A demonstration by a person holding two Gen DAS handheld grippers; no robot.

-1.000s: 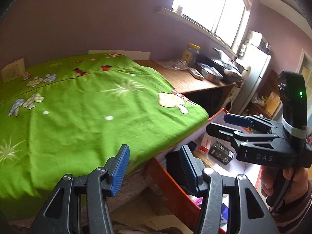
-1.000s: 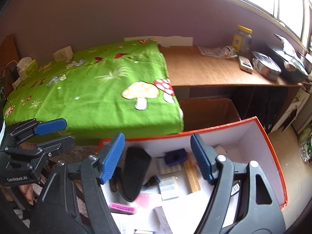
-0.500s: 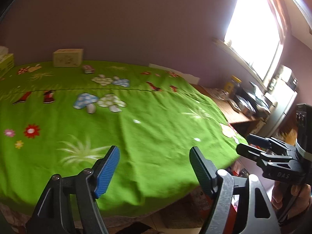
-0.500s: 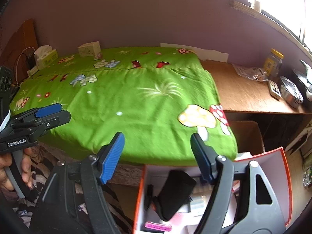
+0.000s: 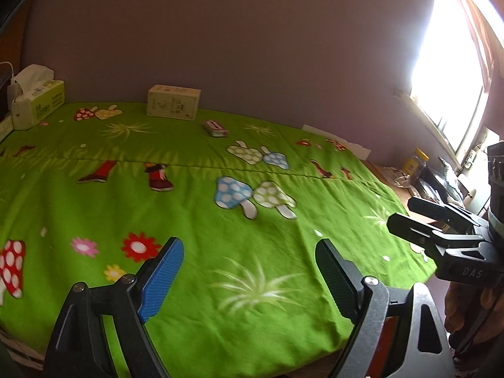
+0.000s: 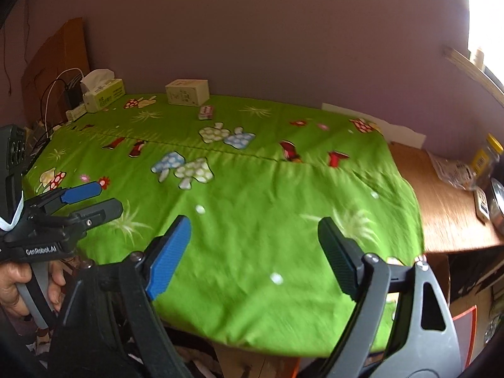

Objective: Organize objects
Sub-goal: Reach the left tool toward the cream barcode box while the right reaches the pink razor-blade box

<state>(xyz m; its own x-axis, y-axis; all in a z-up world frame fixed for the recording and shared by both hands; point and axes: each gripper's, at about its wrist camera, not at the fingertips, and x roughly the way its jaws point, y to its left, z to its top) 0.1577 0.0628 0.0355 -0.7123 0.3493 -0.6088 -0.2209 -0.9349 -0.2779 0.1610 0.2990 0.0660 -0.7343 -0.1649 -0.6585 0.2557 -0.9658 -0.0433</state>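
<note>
Your left gripper (image 5: 249, 271) stands spread with nothing between its pads; its jaws have just been opening. Your right gripper (image 6: 252, 252) is likewise spread and empty, its jaws also just opened. Both hang over the near half of the green cloth (image 5: 195, 208), side by side and apart from each other.

From the left wrist view, the small pink packet (image 5: 215, 127) lies flat on the cloth at about 12 o'clock, well beyond the fingertips. The cream carton (image 5: 173, 102) stands just behind it at 11 o'clock, against the wall. The tissue box (image 5: 37, 102) sits at 10 o'clock, at the far left corner.

Judgement: the step in hand is the reach for a loose item, most likely the packet. Commit one gripper only and hold the other clear. Approach low, because the packet is thin. Straddle its short side, and avoid pinching the cloth beneath.
</note>
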